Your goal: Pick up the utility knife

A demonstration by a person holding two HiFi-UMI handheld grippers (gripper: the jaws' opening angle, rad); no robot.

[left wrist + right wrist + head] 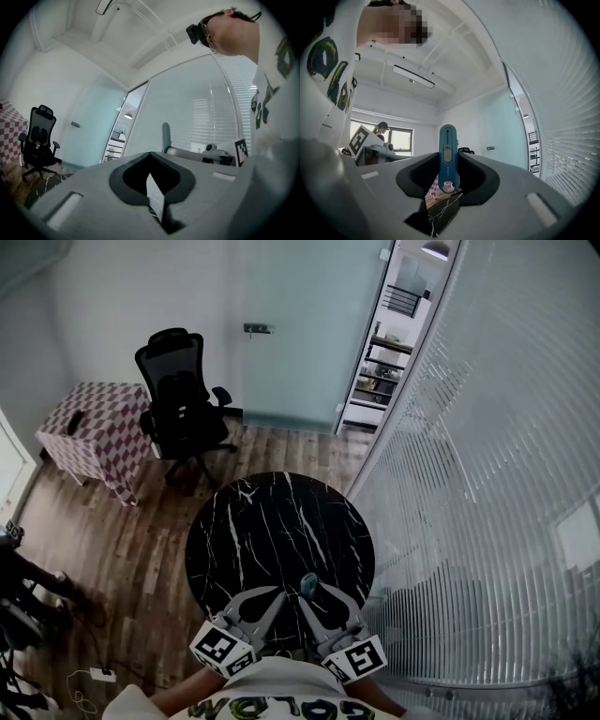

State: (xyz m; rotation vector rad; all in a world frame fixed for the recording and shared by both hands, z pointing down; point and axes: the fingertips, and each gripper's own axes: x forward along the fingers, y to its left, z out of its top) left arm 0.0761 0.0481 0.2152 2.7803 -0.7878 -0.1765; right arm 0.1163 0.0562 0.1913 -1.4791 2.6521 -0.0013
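Observation:
A teal utility knife (448, 154) stands upright between the jaws of my right gripper (448, 161), which is shut on its lower end. In the head view the knife (308, 583) sticks out of the right gripper (307, 596) over the near edge of a round black marble table (272, 521). My left gripper (277, 594) hovers just left of it, close to the person's body. In the left gripper view its jaws (152, 177) stand together with only a thin slit and nothing held. The knife (166, 136) also shows there, upright to the right.
A black office chair (183, 399) stands beyond the table, beside a small table with a checkered cloth (94, 427). A glass wall with blinds (487, 474) curves close along the right. Dark equipment (19, 596) and a power strip (98, 674) lie on the wooden floor at left.

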